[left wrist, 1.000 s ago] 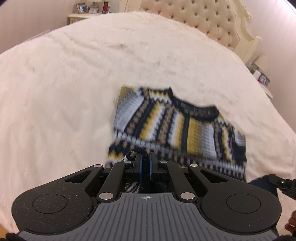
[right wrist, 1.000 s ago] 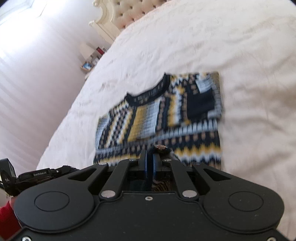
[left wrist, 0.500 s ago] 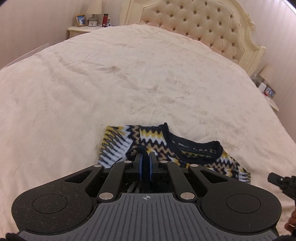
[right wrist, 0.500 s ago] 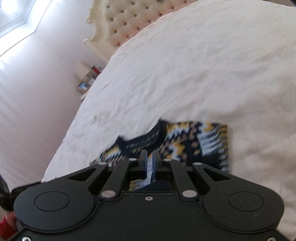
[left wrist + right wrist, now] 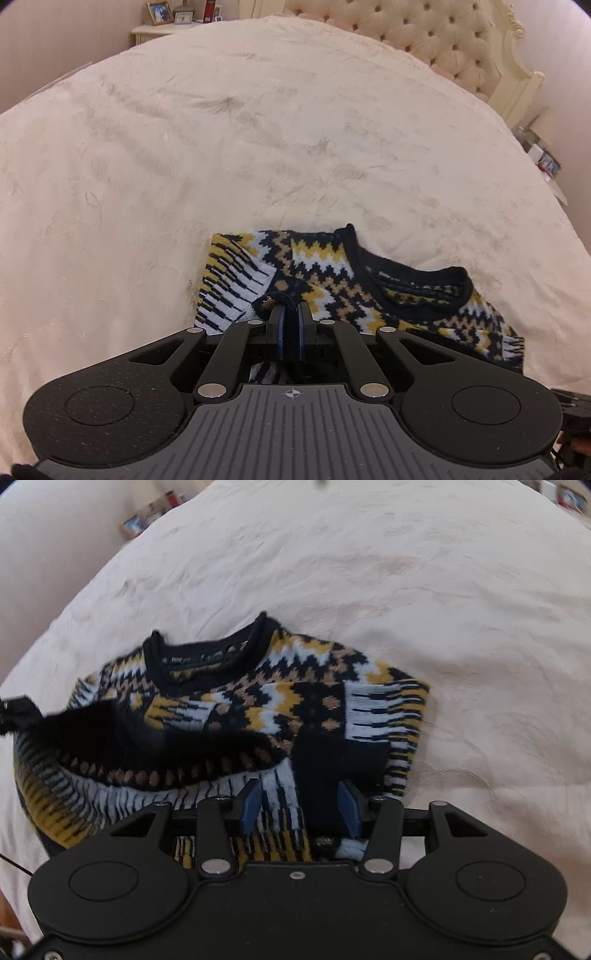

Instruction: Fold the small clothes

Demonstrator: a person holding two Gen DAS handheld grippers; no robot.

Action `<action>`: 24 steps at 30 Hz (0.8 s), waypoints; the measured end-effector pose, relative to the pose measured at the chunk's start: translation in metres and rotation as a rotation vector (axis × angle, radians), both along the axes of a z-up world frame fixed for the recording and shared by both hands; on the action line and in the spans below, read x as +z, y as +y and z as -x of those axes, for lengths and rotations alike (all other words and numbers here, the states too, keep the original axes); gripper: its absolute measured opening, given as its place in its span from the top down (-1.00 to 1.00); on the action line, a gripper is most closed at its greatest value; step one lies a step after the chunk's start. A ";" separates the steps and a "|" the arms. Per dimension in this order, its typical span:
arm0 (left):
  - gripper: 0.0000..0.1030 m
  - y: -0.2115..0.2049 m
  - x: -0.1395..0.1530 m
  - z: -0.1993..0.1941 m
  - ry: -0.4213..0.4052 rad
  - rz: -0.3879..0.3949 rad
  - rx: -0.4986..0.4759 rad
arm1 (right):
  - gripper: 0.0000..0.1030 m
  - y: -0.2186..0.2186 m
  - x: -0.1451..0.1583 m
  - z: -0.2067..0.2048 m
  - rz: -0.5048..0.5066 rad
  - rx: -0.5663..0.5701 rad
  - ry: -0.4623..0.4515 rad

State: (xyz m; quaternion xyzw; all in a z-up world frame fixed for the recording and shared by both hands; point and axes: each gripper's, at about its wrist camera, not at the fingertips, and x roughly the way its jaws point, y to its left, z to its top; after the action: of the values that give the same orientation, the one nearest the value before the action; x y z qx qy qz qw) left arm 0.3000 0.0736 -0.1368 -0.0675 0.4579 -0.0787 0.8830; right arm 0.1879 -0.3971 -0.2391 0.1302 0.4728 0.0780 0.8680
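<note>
A small knitted sweater (image 5: 332,273) in navy, yellow, tan and white zigzags lies on the cream bedspread (image 5: 184,147), black collar away from me. My left gripper (image 5: 290,314) is shut on a dark fold of the sweater's edge. In the right wrist view the sweater (image 5: 280,698) lies partly folded, its lower hem lifted across the left side. My right gripper (image 5: 301,805) is open just above the sweater's near right part, with nothing between the blue pads. The left gripper's tip (image 5: 18,709) shows at the left edge, holding the raised hem.
A tufted cream headboard (image 5: 443,44) stands at the far end of the bed. A nightstand (image 5: 166,22) with a photo frame and small items is at the far left. Another bedside shelf (image 5: 546,162) is at the right.
My right gripper has opened and let go of the sweater's hem, which now rests folded over the body. My left gripper stays shut on the hem and has come down toward the collar.
</note>
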 end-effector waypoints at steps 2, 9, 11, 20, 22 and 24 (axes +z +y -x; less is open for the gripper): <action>0.87 0.002 -0.002 -0.003 0.010 0.007 0.002 | -0.07 0.004 -0.002 -0.006 0.011 0.012 -0.011; 0.87 0.005 -0.009 -0.010 0.033 0.018 0.010 | 0.01 0.012 -0.009 -0.031 -0.012 0.022 0.007; 0.87 0.007 -0.011 -0.010 0.039 0.023 0.021 | 0.70 0.014 -0.007 -0.031 -0.029 0.027 0.005; 0.87 0.012 0.025 -0.014 -0.056 0.046 0.052 | 0.80 0.001 0.054 -0.002 -0.090 -0.032 -0.188; 0.87 0.012 0.028 -0.031 -0.054 0.055 0.056 | 0.87 -0.010 0.062 -0.007 -0.087 -0.082 -0.215; 0.87 0.012 0.023 -0.050 -0.040 0.045 0.079 | 0.89 -0.021 0.059 -0.019 -0.079 -0.128 -0.214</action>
State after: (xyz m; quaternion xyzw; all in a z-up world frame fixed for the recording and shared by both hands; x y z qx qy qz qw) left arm 0.3499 0.0857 -0.1142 -0.1037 0.4354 -0.0555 0.8925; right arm 0.2073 -0.4183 -0.1801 0.1849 0.3646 0.0543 0.9110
